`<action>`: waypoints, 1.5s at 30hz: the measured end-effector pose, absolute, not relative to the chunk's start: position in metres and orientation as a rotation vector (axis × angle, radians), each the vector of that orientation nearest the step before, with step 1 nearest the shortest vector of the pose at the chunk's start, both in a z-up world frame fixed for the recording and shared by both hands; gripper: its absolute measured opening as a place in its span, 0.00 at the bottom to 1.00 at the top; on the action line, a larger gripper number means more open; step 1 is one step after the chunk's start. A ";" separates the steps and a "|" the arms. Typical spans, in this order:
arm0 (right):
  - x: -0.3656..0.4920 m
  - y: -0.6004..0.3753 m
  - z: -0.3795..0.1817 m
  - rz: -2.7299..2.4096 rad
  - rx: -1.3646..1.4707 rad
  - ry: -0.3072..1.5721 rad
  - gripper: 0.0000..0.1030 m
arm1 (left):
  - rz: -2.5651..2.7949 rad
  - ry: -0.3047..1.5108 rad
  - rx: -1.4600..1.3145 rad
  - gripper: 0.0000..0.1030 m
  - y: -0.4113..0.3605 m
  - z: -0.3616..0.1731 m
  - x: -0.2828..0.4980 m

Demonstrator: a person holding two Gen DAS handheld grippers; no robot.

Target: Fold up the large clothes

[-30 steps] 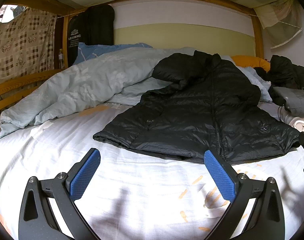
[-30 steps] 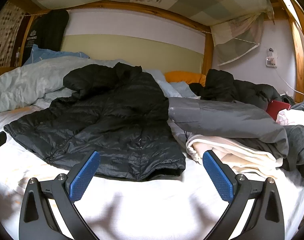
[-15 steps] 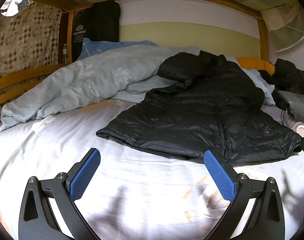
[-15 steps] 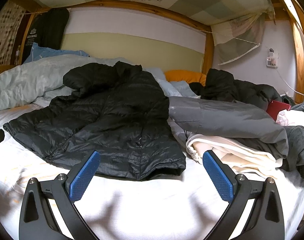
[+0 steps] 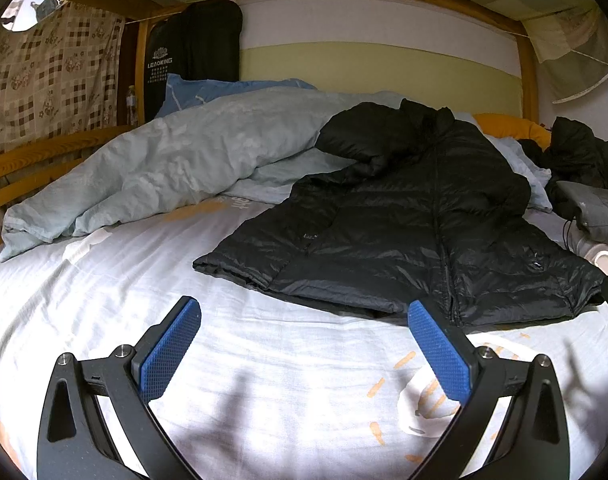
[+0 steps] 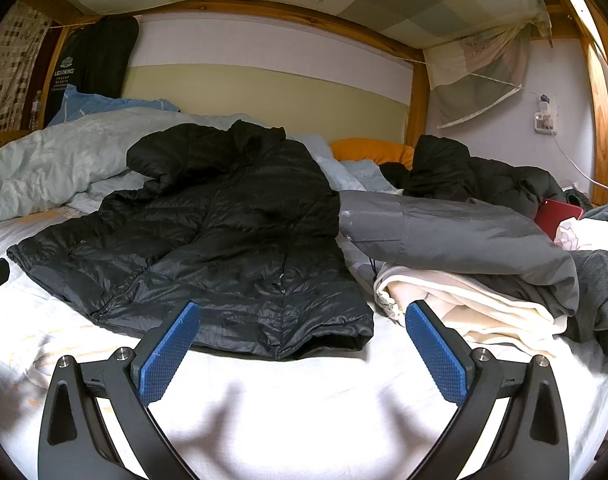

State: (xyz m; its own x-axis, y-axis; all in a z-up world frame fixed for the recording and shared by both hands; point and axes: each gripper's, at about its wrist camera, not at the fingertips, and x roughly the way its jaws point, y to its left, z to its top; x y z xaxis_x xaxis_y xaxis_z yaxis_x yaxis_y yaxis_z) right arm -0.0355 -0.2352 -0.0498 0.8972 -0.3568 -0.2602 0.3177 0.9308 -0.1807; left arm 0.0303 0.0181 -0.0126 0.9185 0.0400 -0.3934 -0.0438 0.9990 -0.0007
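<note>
Black jacket [image 5: 416, 224] lies spread flat on bed [image 5: 104, 320] w/ hem nearest both tongs, left tongs [image 5: 304, 352] & right tongs [image 6: 300, 352] wide open, holding nothing.

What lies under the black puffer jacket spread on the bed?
The black puffer jacket rests on the white sheet at its hem, and its collar end lies over the pale blue duvet. Whatever sits beneath its middle is covered.
</note>
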 end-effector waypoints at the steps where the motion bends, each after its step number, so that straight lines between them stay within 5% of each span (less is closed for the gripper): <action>1: -0.035 -0.235 -0.050 -0.350 -0.135 0.294 1.00 | 0.042 0.404 -0.009 1.00 0.018 -0.013 0.030; 15: -0.036 -0.238 -0.051 -0.311 -0.106 0.299 1.00 | -0.185 0.392 -0.058 1.00 0.021 -0.007 0.025; 23: -0.020 -0.291 -0.065 -0.159 0.217 0.453 0.99 | -0.118 0.354 -0.100 1.00 0.034 -0.003 0.017; 27: -0.006 -0.330 -0.087 -0.107 0.461 0.580 0.80 | -0.081 0.411 -0.149 1.00 0.044 -0.010 0.029; 32: 0.024 -0.348 -0.087 -0.161 0.494 0.605 0.71 | -0.070 0.480 -0.229 1.00 0.058 -0.021 0.040; 34: 0.040 -0.347 -0.090 -0.159 0.478 0.644 0.39 | -0.069 0.481 -0.254 1.00 0.062 -0.023 0.039; 37: 0.048 -0.345 -0.097 -0.176 0.470 0.692 0.17 | -0.137 0.479 -0.275 1.00 0.061 -0.025 0.037; 45: 0.041 -0.340 -0.092 -0.186 0.439 0.644 0.05 | -0.131 0.492 -0.182 0.96 0.043 -0.023 0.039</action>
